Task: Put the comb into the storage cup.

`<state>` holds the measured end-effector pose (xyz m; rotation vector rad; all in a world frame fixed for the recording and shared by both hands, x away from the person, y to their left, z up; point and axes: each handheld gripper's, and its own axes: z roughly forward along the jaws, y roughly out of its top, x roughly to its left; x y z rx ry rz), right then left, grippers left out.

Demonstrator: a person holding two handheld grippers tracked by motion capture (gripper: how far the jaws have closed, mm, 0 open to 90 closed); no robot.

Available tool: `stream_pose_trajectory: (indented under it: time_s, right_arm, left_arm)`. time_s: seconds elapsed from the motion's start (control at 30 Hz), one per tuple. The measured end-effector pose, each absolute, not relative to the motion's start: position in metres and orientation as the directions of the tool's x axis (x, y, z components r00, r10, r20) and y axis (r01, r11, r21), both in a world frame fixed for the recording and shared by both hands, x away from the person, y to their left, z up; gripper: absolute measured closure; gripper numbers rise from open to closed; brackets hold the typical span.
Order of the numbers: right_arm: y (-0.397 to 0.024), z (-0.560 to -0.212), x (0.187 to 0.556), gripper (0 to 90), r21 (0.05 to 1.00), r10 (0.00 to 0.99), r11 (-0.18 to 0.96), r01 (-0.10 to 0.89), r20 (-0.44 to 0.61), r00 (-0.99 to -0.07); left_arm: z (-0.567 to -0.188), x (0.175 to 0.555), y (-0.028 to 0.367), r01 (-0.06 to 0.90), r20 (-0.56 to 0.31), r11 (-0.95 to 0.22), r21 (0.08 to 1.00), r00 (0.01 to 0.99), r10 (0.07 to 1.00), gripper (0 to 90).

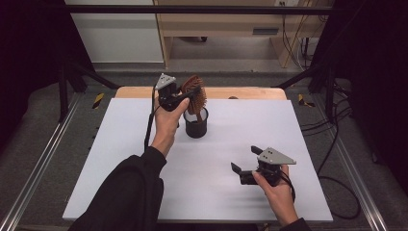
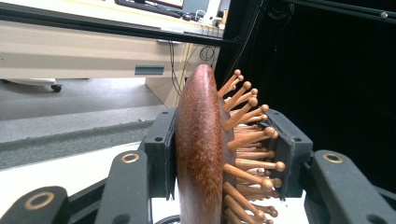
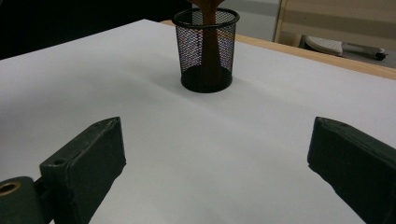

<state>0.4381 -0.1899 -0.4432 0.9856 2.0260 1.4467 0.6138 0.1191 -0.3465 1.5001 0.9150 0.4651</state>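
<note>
Hairbrush (image 2: 201, 154): reddish speckled wood, ball-tipped wooden pins.

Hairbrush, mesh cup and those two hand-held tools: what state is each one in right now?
Wooden hairbrush: upright, handle down inside the cup, head clamped by the left tool.
Black mesh cup: standing upright on the white table, holding the brush handle.
Left tool: shut on the brush head, one pad on its smooth back, the other against the bristles.
Right tool: open, nothing between its pads, low over the table.

White table top (image 1: 120, 159), wooden cabinet (image 1: 216, 21) behind
</note>
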Motion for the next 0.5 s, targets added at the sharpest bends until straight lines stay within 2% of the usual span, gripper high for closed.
stream_pose_trajectory:
  time_s: [0.5]
  right_arm:
    - [-0.189, -0.444, 0.438, 4.2, 0.938, 0.769, 0.191, 0.290, 0.041, -0.639]
  left_arm:
    - [-0.349, 0.618, 0.130, 0.281, -0.247, 0.086, 0.956, 0.608, 0.755, 50.3]
